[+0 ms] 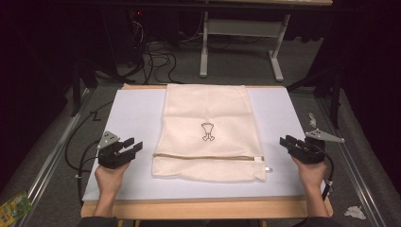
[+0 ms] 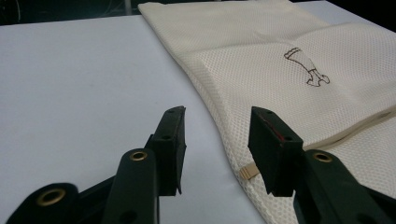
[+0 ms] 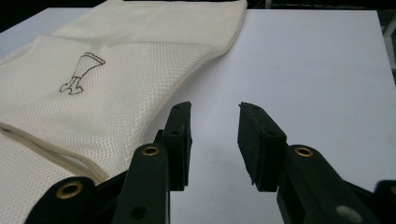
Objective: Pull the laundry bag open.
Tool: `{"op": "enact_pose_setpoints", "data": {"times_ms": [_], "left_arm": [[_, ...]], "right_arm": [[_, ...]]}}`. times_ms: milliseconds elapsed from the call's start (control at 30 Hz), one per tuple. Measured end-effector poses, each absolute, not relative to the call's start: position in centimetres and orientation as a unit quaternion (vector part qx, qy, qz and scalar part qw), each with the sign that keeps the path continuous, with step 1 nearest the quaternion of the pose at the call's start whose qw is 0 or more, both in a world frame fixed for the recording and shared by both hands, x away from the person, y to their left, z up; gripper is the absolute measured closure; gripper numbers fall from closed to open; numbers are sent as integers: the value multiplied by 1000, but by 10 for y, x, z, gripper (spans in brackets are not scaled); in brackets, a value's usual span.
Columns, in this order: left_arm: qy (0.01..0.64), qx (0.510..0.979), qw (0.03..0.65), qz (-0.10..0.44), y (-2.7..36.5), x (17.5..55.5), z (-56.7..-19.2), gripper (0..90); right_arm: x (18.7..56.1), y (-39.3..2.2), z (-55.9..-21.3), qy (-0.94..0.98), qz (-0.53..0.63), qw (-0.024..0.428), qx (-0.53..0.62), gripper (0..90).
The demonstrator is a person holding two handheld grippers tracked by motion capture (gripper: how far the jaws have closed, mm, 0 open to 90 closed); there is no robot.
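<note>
Seen from above: a cream mesh laundry bag (image 1: 208, 132) lying flat at the centre of a white table mat (image 1: 137, 113), long axis running from 12 to 6 o'clock. Small dark line drawing (image 1: 208, 131) printed near the middle of the bag. Zipper line (image 1: 205, 157) crossing the bag toward its 6 o'clock end, with a metal pull (image 1: 257, 159) at the 3 o'clock end of that line.

Left gripper (image 1: 126, 150) at 9 o'clock of the bag, held in a hand (image 1: 109, 174) entering from 6 o'clock, just beside the bag's edge but apart from it. Jaws spread apart, nothing between them. In the left gripper view, left gripper (image 2: 215, 140) aimed along the bag's side edge (image 2: 205, 93), bare mat showing in the gap, mesh lying behind the jaw at 3 o'clock; whether that jaw touches the fabric, impossible to tell.

Right gripper (image 1: 289, 143) at 3 o'clock of the bag, held in the other hand (image 1: 313, 174), apart from the cloth. Jaws likewise parted and empty. In the right gripper view, right gripper (image 3: 214, 140) over bare mat, the bag (image 3: 116, 79) stretching away toward 10 o'clock.

Beyond the table at 12 o'clock: dark floor, loose cables (image 1: 156, 59), and a white desk frame (image 1: 241, 42).
</note>
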State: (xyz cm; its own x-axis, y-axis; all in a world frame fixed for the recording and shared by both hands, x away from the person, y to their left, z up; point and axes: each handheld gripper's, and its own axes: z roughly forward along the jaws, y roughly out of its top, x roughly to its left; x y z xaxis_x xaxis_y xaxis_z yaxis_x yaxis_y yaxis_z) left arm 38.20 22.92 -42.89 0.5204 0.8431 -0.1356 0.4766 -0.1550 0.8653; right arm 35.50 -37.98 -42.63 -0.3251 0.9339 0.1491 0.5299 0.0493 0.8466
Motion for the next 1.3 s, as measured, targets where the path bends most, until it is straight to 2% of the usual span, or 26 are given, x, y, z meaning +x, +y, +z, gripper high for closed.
{"op": "enact_pose_setpoints", "data": {"times_ms": [633,1300], "left_arm": [[478,719,461,205,234,397,-445,546],[497,718,435,218,233,414,-466,538]], "right_arm": [[361,-399,-445,668,429,230,563,643],[370,-396,-461,669,406,235,576,628]]}}
